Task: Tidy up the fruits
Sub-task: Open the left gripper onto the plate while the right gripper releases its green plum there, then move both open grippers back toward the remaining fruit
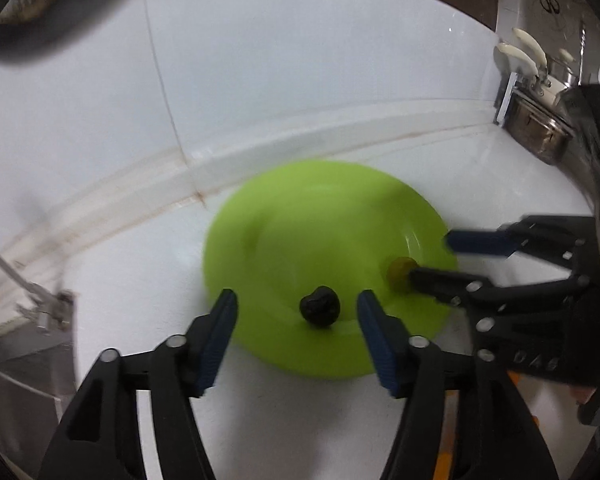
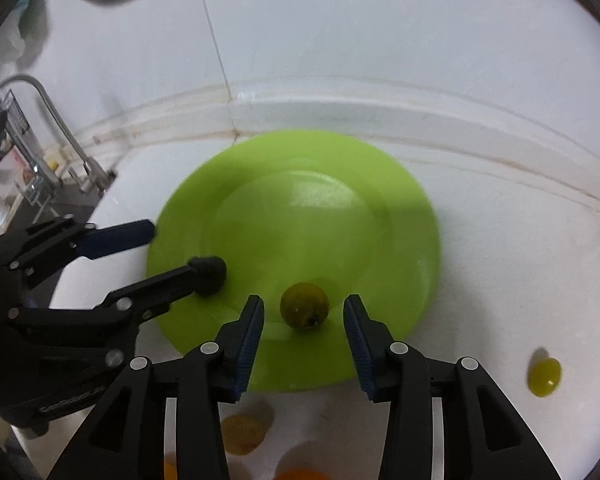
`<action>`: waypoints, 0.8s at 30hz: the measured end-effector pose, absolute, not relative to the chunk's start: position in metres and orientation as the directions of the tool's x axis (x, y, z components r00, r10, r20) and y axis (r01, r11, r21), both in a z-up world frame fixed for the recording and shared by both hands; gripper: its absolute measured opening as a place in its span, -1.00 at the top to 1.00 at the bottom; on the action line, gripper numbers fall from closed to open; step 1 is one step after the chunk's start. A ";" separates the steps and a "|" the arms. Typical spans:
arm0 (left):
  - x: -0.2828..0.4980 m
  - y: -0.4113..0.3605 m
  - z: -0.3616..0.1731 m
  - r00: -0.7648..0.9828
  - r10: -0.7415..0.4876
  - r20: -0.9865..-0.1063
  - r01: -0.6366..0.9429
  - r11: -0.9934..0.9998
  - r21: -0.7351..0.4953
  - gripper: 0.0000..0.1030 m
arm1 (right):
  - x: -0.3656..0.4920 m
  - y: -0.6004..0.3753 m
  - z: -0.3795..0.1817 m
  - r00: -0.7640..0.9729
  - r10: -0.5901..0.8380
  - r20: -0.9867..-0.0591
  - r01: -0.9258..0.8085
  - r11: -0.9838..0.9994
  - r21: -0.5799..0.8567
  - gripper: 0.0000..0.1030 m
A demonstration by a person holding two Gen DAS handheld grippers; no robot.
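Both fruits now lie on the green plate (image 2: 300,152), the dark fruit (image 1: 320,305) between the left gripper's (image 1: 296,308) open jaws and the yellow-green fruit (image 2: 304,305) between the right gripper's (image 2: 304,312) open jaws, so the release step looks done and the next move calls for fetching the small yellow fruit (image 2: 544,376) lying on the counter (image 2: 500,260) right of the plate.

Home kitchen, faucet (image 2: 56,120), sink, steel pot (image 1: 540,132)

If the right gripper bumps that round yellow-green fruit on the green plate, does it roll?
Probably. The fruit looks nearly round and sits free between the open right gripper fingers. The plate looks glossy, so little friction; its raised rim may stop it. Skin looks smooth, possibly slippery.
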State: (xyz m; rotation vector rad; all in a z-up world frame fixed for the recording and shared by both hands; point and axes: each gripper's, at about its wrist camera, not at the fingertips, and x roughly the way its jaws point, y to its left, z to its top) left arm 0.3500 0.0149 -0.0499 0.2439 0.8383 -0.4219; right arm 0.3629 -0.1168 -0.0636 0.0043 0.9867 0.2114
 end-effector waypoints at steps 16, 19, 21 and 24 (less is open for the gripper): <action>0.245 0.010 0.009 0.723 -0.256 -0.641 0.359 0.933 0.032 -0.57 | 0.265 -0.153 0.011 0.730 0.084 -0.679 -0.101 0.995 0.015 -0.24; 0.229 0.006 0.009 0.728 -0.248 -0.638 0.328 0.945 0.007 -0.58 | 0.246 -0.158 0.017 0.742 0.087 -0.665 -0.104 0.994 0.014 -0.24; 0.219 0.001 0.007 0.730 -0.242 -0.639 0.306 0.952 -0.010 -0.58 | 0.235 -0.162 0.019 0.752 0.082 -0.654 -0.102 0.995 0.007 -0.25; 0.206 -0.007 0.003 0.728 -0.232 -0.645 0.291 0.957 -0.016 -0.58 | 0.221 -0.169 0.018 0.760 0.069 -0.647 -0.100 0.995 -0.012 -0.25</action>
